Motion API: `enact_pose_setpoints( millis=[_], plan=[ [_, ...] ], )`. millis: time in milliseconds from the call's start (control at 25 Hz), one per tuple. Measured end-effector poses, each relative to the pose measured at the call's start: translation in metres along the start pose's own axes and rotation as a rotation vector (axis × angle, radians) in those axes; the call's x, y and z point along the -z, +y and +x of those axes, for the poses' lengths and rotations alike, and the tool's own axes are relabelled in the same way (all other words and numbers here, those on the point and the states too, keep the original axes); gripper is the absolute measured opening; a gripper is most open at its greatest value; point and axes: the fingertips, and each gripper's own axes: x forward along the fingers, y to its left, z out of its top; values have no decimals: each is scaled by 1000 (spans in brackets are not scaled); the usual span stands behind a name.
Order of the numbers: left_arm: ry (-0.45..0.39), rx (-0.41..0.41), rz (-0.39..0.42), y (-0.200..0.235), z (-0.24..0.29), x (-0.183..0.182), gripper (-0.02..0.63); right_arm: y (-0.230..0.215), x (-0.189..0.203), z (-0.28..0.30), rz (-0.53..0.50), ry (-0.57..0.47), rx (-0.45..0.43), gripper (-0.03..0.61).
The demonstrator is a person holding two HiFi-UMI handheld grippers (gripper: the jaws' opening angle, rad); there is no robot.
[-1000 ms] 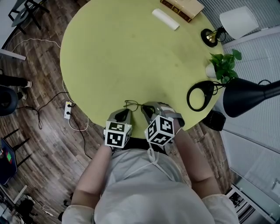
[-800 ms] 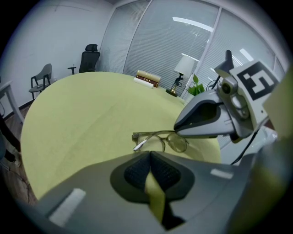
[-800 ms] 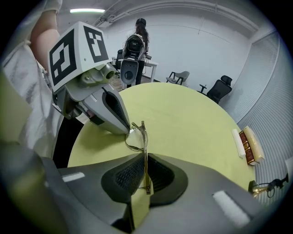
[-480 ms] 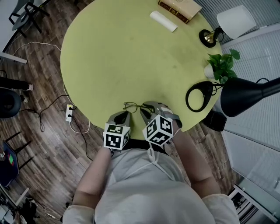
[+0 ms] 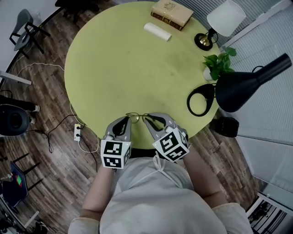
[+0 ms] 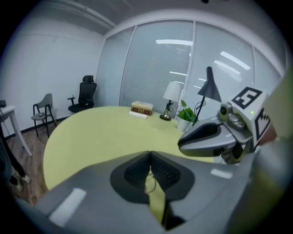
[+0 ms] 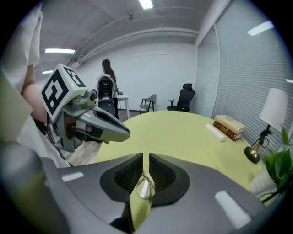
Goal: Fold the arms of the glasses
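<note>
The thin wire-framed glasses (image 5: 136, 117) hang between my two grippers, just over the near rim of the round yellow-green table (image 5: 128, 59). My left gripper (image 5: 125, 121) is shut on a thin wire part of the frame (image 6: 150, 181). My right gripper (image 5: 149, 121) has a lens and its rim (image 7: 143, 188) between its pads; its jaws are closing and grip the frame. In the left gripper view the right gripper (image 6: 208, 136) shows at the right. In the right gripper view the left gripper (image 7: 98, 122) shows at the left. How the arms of the glasses stand is hidden.
At the table's far side lie a book (image 5: 171, 12) and a white roll (image 5: 157, 31). Along its right rim stand a white-shaded lamp (image 5: 223, 18), a potted plant (image 5: 217, 64) and a black desk lamp (image 5: 242, 84) with a ring base (image 5: 201, 99). A power strip (image 5: 78, 132) lies on the floor at the left.
Both grippers have risen from the table together with the glasses between them, and they have rolled a little. The head camera has tilted, so more of the table's far side shows.
</note>
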Motion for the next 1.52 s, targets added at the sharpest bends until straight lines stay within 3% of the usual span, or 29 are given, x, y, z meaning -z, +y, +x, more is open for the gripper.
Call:
enact_pose_setpoints(
  millis=[240, 400, 480, 600, 680, 1040, 1240, 1520],
  plan=[
    [-222, 19, 107, -25, -40, -87, 6, -28, -53, -67, 217, -287, 72, 2],
    [-320, 30, 97, -40, -70, -124, 6, -38, -79, -112, 299, -450, 109, 0],
    [-357, 36, 91, -46, -83, -137, 6, -38, -84, -127, 276, -464, 161, 0],
    [-388, 23, 160, -56, -97, -146, 6, -32, -89, -139, 220, -457, 212, 0],
    [-403, 25, 199, -63, -102, -149, 6, -31, -90, -142, 208, -459, 222, 0],
    [-407, 34, 202, -75, -108, -146, 6, -24, -93, -155, 170, -493, 253, -2],
    [-427, 48, 294, -92, -110, -146, 6, -23, -88, -157, 164, -477, 272, -2],
    [-414, 30, 223, -81, -109, -139, 6, -21, -84, -152, 179, -457, 283, -2]
  ],
)
